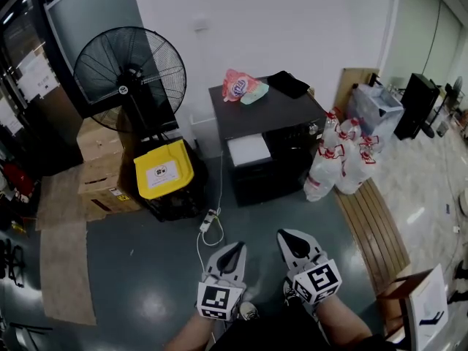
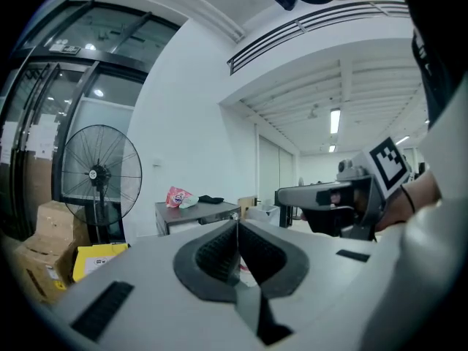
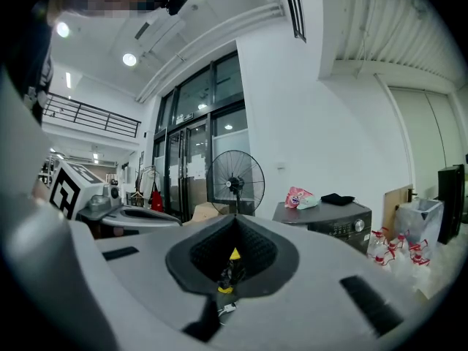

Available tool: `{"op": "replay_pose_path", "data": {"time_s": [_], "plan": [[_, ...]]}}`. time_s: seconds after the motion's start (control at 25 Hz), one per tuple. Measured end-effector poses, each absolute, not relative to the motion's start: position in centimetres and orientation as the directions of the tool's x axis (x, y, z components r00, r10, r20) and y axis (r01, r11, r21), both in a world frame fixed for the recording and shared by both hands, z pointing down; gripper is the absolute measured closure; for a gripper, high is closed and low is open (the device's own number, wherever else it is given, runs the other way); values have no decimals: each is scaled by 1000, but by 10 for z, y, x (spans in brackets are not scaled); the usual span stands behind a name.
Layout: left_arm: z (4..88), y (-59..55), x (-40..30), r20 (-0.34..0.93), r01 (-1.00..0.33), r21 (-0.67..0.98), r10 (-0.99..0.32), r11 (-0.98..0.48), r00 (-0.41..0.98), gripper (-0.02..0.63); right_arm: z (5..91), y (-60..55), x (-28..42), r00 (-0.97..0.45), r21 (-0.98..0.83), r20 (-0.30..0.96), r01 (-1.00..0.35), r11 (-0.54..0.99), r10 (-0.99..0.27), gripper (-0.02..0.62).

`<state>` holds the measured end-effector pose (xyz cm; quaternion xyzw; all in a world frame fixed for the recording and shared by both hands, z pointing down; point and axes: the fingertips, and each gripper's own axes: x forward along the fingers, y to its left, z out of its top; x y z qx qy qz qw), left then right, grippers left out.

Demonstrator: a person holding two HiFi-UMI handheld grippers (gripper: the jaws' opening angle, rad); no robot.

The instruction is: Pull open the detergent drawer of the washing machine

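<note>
Hovering: left gripper (image 1: 235, 248), right gripper (image 1: 287, 237) | ribbed jaws pinched together, empty | washing machine (image 1: 272, 117) boxy, dark

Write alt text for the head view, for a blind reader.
The left gripper and right gripper, both shut, are held low over a grey floor, well short of the dark washing machine ahead. A pink bag lies on its top; a standing fan and yellow bin are to its left, plastic bottles to its right.
</note>
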<state>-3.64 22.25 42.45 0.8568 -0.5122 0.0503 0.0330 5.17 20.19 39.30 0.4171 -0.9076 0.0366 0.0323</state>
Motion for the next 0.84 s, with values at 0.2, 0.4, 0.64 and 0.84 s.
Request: {"op": "replay_pose_path", "data": {"time_s": [0.2, 0.4, 0.64, 0.84], "plan": [[425, 225, -39, 112, -880, 8, -874, -476, 474, 598, 394, 205, 50, -646, -40, 82, -763, 646, -759, 591], [420, 225, -40, 99, -880, 10, -876, -474, 473, 598, 389, 206, 48, -651, -27, 81, -758, 652, -754, 591], [414, 220, -43, 90, -877, 14, -873, -479, 479, 598, 382, 203, 43, -646, -22, 83, -762, 647, -759, 591], [415, 215, -47, 84, -876, 13, -873, -482, 481, 598, 381, 196, 41, -643, -22, 79, -765, 643, -762, 591]]}}
